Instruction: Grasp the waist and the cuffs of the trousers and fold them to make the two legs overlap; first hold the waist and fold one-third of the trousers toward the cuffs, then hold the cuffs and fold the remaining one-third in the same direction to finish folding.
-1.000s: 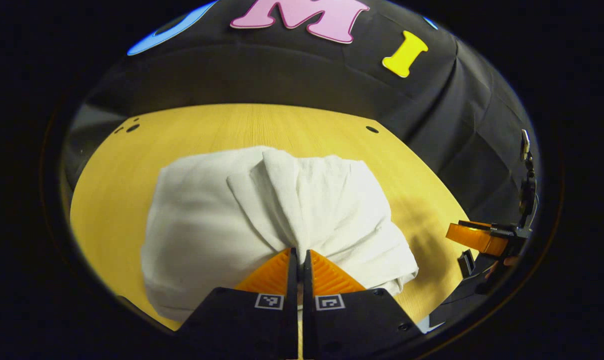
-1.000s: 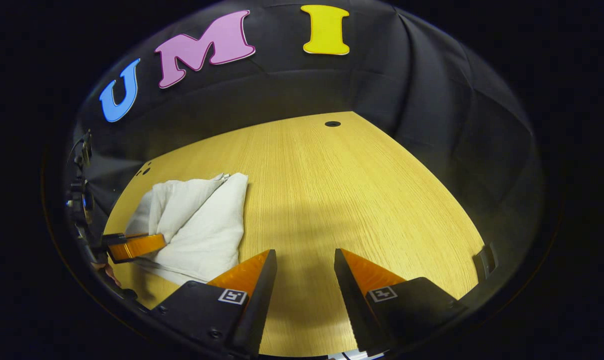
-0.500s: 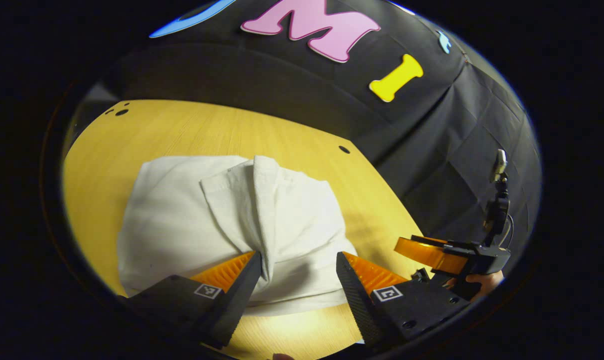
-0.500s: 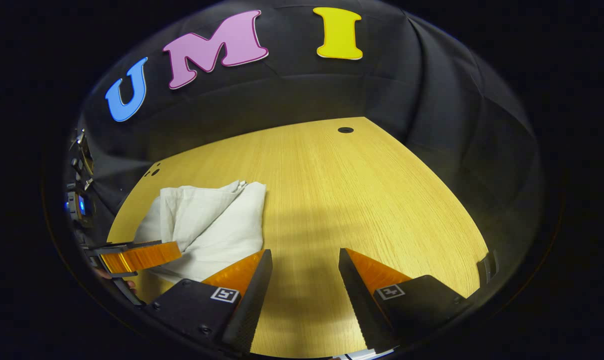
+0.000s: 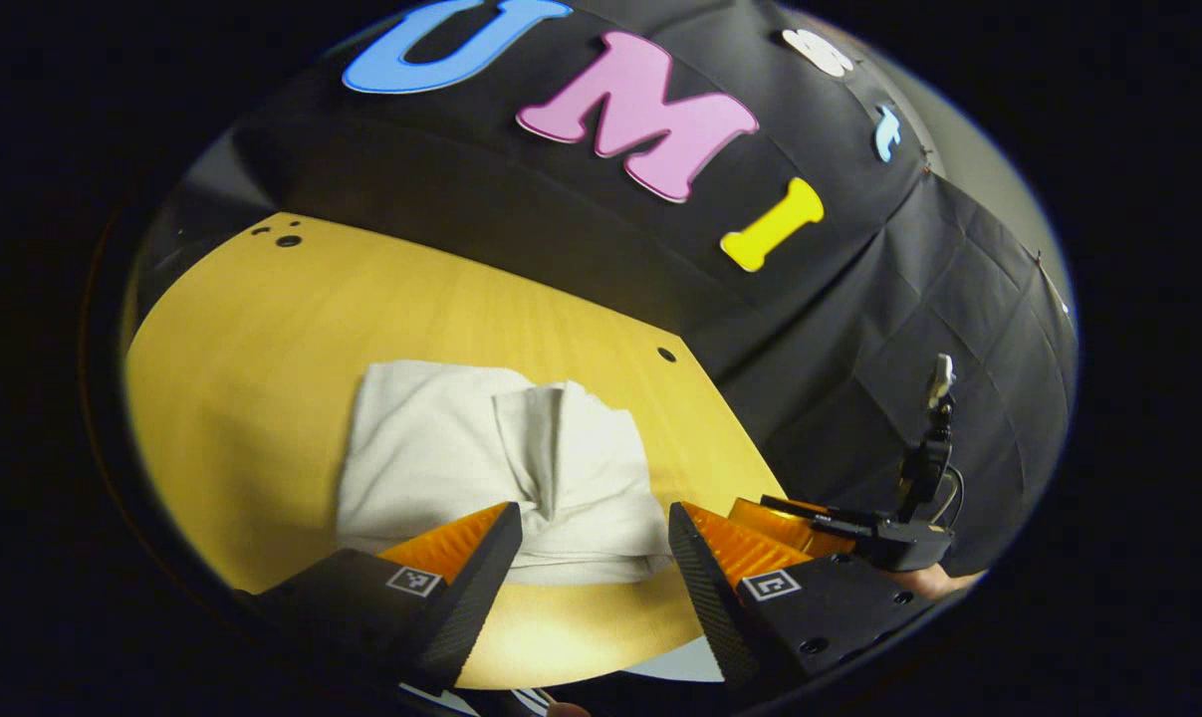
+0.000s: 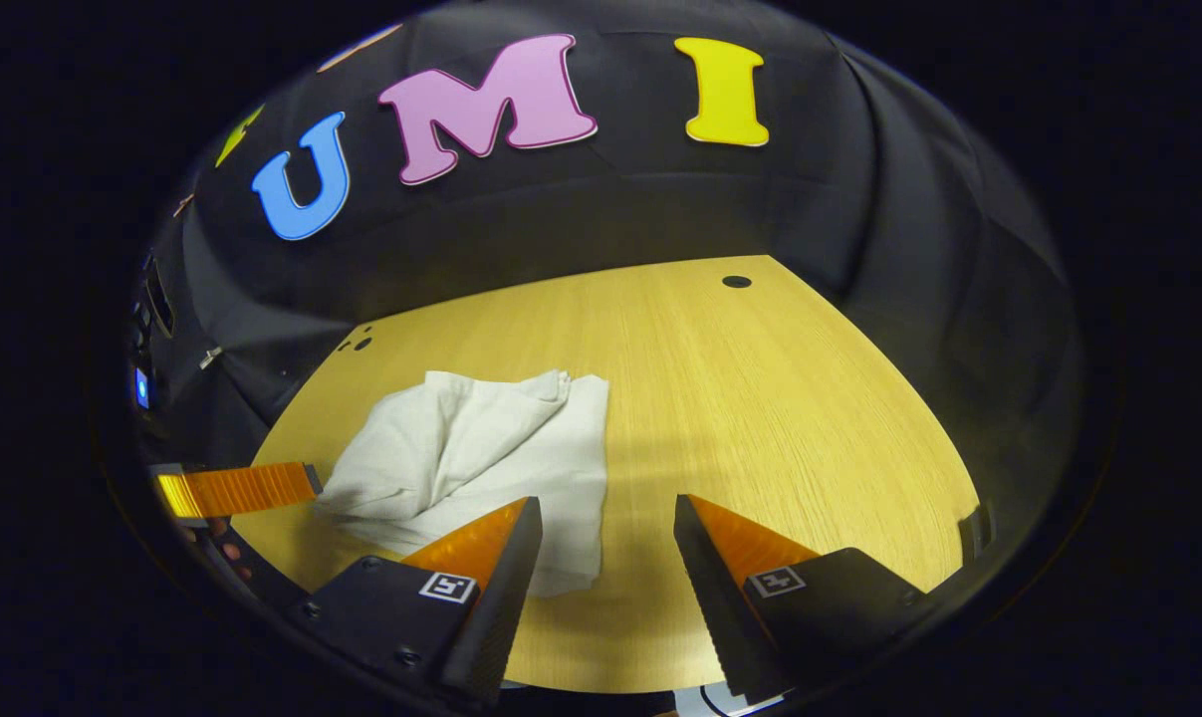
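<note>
We see the trousers (image 5: 491, 468) as a white folded bundle lying on the wooden table (image 5: 262, 329), nothing gripping them. In left gripper view the left gripper (image 5: 593, 543) has jaws spread apart, empty, w/ the bundle's near edge showing in the gap between the fingers (image 5: 481, 558); can't tell if tips touch cloth. Bundle is roughly squarish here, slightly wider side-to-side, w/ a raised crease running from the near edge away toward the booth wall (image 5: 859, 329). Right gripper (image 5: 795, 523) sits at lower right, beside the table's corner.

In right gripper view the trousers (image 6: 481, 458) lie left of centre, long axis running near-to-far, top flap pointing to the far right corner. Right gripper (image 6: 601, 543) jaws apart, empty, left finger overlapping the bundle's near corner. Left gripper (image 6: 237, 490) pokes in at left, just beside the cloth.
</note>
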The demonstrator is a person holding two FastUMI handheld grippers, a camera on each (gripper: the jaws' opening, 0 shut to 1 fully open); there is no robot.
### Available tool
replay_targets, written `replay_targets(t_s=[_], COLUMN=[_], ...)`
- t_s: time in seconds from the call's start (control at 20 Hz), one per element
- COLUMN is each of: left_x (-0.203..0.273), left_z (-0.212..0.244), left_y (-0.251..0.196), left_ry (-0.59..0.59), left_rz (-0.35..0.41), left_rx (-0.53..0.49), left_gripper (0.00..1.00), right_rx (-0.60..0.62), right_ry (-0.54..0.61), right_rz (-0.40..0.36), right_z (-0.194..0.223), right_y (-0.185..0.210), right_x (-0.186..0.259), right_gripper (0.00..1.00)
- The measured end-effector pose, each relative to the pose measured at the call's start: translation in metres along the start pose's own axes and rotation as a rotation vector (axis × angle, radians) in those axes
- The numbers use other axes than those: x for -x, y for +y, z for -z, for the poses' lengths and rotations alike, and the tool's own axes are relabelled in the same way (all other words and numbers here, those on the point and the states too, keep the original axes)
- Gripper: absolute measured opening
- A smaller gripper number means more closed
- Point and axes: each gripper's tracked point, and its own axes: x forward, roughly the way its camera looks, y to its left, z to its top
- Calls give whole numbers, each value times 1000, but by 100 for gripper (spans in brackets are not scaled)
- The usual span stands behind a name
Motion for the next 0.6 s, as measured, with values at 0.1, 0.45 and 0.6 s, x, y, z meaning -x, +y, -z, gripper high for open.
replay_targets(t_s=[0.1, 0.45, 0.6], left_x=[20, 82, 99], left_z=[-13, -25, -23], left_y=[24, 94, 112], left_ry=[-49, -132, -138], left_rz=[-50, -190, -254], left_rx=[36, 77, 70], left_gripper=[94, 94, 94], right_rx=[6, 22, 38], right_ry=[-7, -75, -104], right_rz=[-18, -56, -87], right_z=[-1, -11, -16], right_y=[15, 57, 70], right_x=[8, 30, 36], right_gripper=[83, 84, 84])
